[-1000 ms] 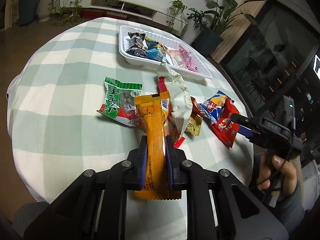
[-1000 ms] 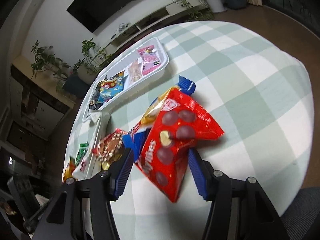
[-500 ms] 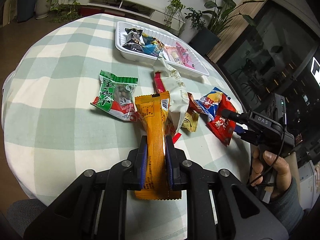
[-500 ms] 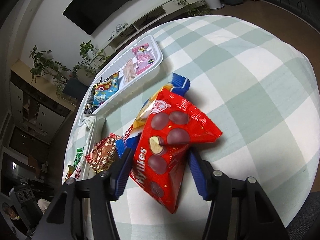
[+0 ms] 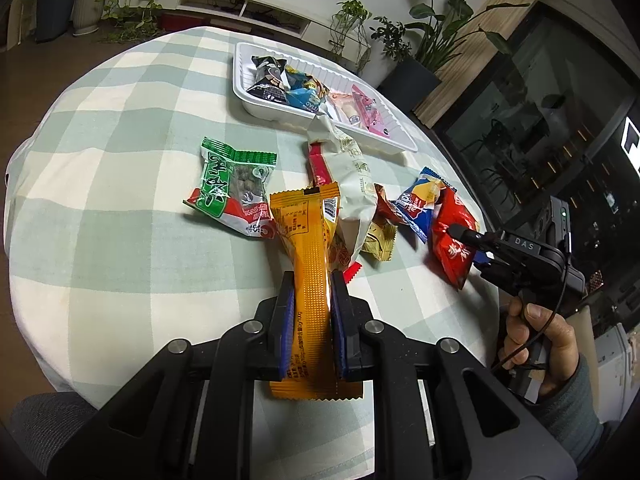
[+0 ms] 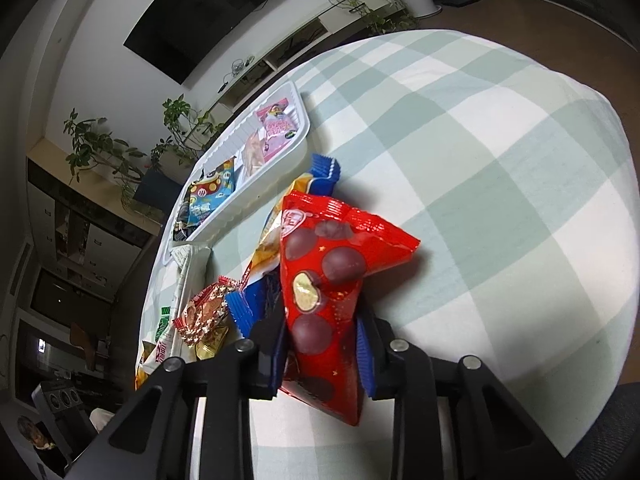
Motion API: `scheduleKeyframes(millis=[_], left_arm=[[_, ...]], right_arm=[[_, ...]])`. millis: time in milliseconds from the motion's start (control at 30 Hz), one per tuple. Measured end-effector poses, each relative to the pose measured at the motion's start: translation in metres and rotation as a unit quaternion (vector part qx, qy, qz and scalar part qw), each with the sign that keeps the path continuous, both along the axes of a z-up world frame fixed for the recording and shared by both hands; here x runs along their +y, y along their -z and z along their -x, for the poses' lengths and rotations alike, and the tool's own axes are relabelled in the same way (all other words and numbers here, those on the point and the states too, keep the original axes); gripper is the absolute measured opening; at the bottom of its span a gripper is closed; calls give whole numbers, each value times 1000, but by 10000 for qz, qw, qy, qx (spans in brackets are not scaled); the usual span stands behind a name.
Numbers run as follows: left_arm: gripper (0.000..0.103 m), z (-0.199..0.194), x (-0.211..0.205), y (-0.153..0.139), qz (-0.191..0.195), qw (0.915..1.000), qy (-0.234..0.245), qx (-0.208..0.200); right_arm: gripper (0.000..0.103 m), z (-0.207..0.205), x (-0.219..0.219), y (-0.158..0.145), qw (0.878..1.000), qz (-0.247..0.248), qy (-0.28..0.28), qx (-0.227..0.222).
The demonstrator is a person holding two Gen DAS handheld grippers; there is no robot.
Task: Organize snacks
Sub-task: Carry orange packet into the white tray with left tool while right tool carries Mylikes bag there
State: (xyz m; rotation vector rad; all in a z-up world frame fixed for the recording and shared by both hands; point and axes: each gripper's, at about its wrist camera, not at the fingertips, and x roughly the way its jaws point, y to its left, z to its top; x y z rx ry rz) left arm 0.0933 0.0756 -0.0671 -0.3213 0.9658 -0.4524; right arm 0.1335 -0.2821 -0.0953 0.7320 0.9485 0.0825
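My left gripper (image 5: pixel 311 280) is shut on a long orange snack packet (image 5: pixel 308 264) and holds it over the checked table. My right gripper (image 6: pixel 320 316) is shut on a red chocolate-ball packet (image 6: pixel 324 280); the packet also shows in the left wrist view (image 5: pixel 452 240), right of the pile. A white tray (image 5: pixel 244 96) at the far side holds several snacks; it also shows in the right wrist view (image 6: pixel 280 160). Loose on the cloth lie a green packet (image 5: pixel 232 188), a white packet (image 5: pixel 352 184) and a blue packet (image 5: pixel 416 204).
A small gold-and-red packet (image 6: pixel 204 316) lies left of my right gripper. The round table's edge (image 5: pixel 472 208) runs close behind the right gripper. Potted plants (image 5: pixel 424 40) and a low cabinet (image 5: pixel 240 0) stand beyond the table.
My right gripper has closed on the red packet; its jaws stood wider a second ago. My left gripper still holds the orange packet, with a slight shift of view.
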Motion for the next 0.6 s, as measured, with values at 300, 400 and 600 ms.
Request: scheduleKeyframes(millis=[300,400,600], left_arm=[[15,2,6,-2,83,9999,-43,-43],[15,2,9,-5,102,9999,-67,-74],[15,1,17,-12,176,9996,-153,-142]], right_arm=[[30,19,-17,-10,9996,-177,183,-118],[30,23,-22,-15,9994,-214,202,-156],[30,26,-28,-20,9991,-270,238,-223]])
